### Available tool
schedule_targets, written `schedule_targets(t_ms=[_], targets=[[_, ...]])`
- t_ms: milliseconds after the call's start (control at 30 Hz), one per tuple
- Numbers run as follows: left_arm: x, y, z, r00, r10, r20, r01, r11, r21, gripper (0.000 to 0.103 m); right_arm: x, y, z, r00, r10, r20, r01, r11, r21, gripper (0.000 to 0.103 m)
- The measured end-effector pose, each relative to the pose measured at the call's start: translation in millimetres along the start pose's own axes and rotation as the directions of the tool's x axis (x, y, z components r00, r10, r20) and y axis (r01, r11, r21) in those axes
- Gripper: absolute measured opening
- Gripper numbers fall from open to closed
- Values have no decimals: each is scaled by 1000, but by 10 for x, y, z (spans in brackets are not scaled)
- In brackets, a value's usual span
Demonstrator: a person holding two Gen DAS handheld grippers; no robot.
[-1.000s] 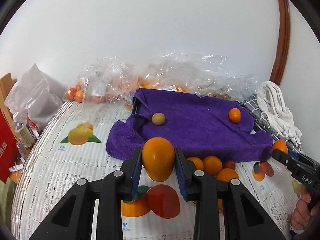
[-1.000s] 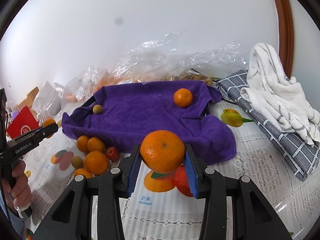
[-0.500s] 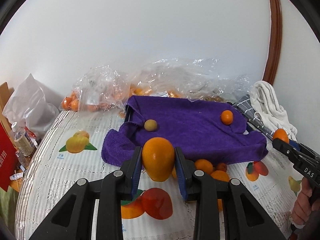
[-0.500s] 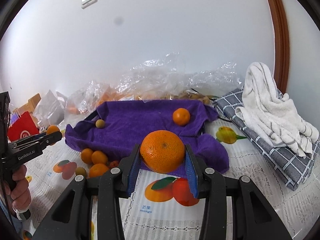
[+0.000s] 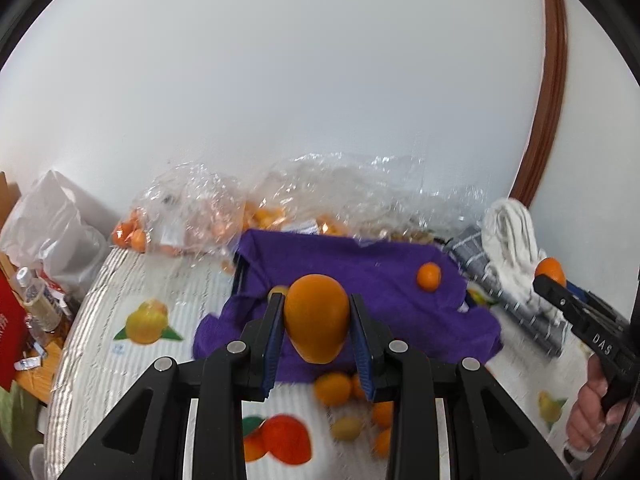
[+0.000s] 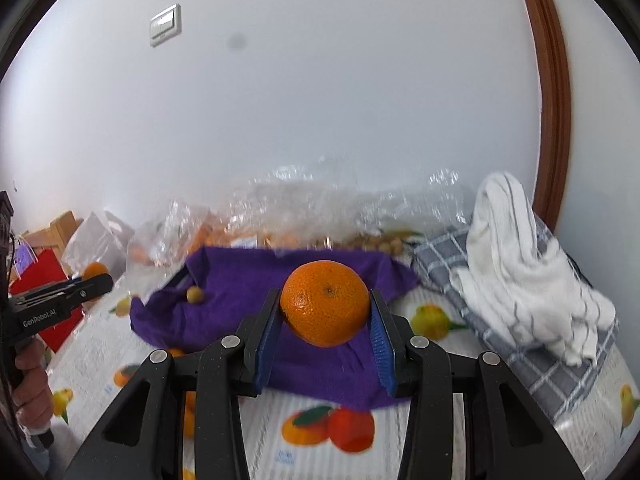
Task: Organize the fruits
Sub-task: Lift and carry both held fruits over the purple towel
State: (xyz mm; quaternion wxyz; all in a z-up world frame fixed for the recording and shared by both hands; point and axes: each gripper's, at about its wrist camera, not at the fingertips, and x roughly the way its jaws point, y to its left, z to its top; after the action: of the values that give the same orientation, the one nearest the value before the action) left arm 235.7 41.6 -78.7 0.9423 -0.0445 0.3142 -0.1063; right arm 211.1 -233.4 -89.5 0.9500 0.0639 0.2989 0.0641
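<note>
Both grippers loaded, held above the table.

Left gripper (image 5: 317, 324): jaws closed narrow on an oval orange fruit (image 5: 317, 319), pads pressed on both sides. Right gripper (image 6: 325, 326): jaws set wider, clamped on a round mandarin (image 6: 325, 303). Purple towel (image 5: 384, 280) lies beyond, with one small orange (image 5: 429, 277) on it; loose fruits (image 5: 333, 389) are seen on the tablecloth (image 5: 132, 364) at its near edge.

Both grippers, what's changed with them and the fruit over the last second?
Both have risen: the purple towel and table sit lower and farther off in each view. The left gripper stays shut on the smooth egg-shaped orange fruit, the right gripper on the round dimpled orange. Nothing was let go. The small orange and small yellowish fruit still lie on the towel.
</note>
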Motion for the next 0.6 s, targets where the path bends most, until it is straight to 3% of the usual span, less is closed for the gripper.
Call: schedule_targets(t_ms=[300, 600], targets=[[406, -21, 136, 999, 35, 15, -35, 999, -19, 30, 451, 111, 249, 999, 46, -1, -46, 999, 3, 42], [927, 133, -203, 995, 57, -81, -59, 998, -31, 30, 984, 40, -82, 991, 21, -131, -24, 999, -23, 42]])
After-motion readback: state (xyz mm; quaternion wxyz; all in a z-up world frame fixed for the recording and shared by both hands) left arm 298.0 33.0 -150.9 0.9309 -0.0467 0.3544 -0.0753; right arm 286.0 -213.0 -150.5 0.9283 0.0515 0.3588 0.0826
